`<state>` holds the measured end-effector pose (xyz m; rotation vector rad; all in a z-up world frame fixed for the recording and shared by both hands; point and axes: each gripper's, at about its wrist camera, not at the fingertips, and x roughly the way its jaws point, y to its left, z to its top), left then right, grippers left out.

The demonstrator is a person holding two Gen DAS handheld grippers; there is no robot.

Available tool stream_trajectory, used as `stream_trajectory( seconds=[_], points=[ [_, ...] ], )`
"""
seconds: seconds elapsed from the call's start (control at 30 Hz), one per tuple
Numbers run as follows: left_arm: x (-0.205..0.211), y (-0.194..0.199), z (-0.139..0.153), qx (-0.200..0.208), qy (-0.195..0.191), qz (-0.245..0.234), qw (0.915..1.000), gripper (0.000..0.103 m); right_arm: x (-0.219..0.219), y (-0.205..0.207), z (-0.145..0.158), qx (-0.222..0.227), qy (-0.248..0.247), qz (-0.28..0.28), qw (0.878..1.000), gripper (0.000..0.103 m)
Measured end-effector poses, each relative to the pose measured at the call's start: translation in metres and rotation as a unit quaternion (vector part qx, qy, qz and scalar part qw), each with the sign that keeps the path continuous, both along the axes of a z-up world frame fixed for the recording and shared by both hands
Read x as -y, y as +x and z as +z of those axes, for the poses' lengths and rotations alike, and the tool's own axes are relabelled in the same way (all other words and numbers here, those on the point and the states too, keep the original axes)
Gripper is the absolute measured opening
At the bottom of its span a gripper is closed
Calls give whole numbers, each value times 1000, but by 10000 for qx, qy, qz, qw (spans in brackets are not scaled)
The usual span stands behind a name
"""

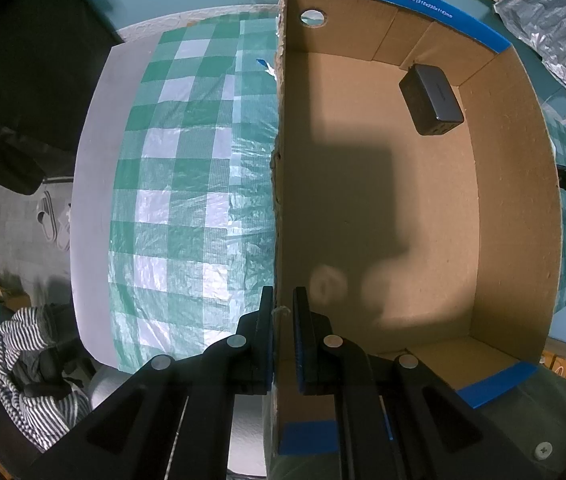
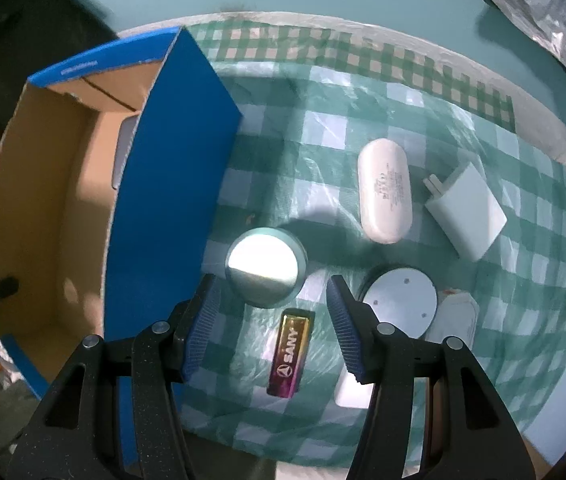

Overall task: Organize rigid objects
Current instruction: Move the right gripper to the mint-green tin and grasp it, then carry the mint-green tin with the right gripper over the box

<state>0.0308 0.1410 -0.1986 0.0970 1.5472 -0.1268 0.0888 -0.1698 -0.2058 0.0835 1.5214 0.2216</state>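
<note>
My left gripper [image 1: 283, 312] is shut on the left wall of the open cardboard box [image 1: 281, 160], one finger on each side. A black charger block [image 1: 431, 98] lies in the box's far right corner. In the right wrist view the blue-sided box [image 2: 171, 200] stands at the left. My right gripper [image 2: 271, 312] is open and empty above the checked cloth, just before a round silver tin [image 2: 265, 266], with an iridescent SANY lighter [image 2: 291, 358] between the fingers. A white oval case [image 2: 385, 190], a white plug adapter [image 2: 467, 210] and a white round disc [image 2: 399, 300] lie to the right.
A green-and-white checked cloth [image 1: 187, 184] covers the table. The table's left edge [image 1: 91, 184] drops to a floor with slippers and striped clothing. A silver foil bag [image 2: 539, 8] lies at the back right. A small white object [image 2: 351, 394] sits under the right finger.
</note>
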Motion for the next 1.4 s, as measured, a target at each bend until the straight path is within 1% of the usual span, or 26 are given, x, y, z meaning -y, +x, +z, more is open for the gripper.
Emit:
stream_trajectory(
  seconds=[0.03,0.23,0.7,0.73,0.77,0.83,0.93,1.4],
  points=[
    [0,0,0,0,1,0,10000,8,-1,0,-2,-58,5,49,10000,56],
    [0,1,0,-4,2,-1,10000,8,-7,3,-14,-71,-126,268,9995,56],
    [1,0,0,-9,2,2,10000,8,-24,8,-34,58,-408,727,9965,55],
    [1,0,0,-10,-1,1,10000,8,-25,8,-36,49,-418,733,9964,54],
    [1,0,0,-10,2,0,10000,8,-25,8,-37,36,-438,744,9963,51],
    [1,0,0,-10,-3,3,10000,8,-25,8,-39,22,-476,775,9959,47],
    [1,0,0,-15,0,1,10000,8,-25,8,-39,48,-478,751,9960,44],
    [3,2,-1,-37,6,-5,10000,8,-19,7,-24,233,-358,637,9971,44]
  ],
)
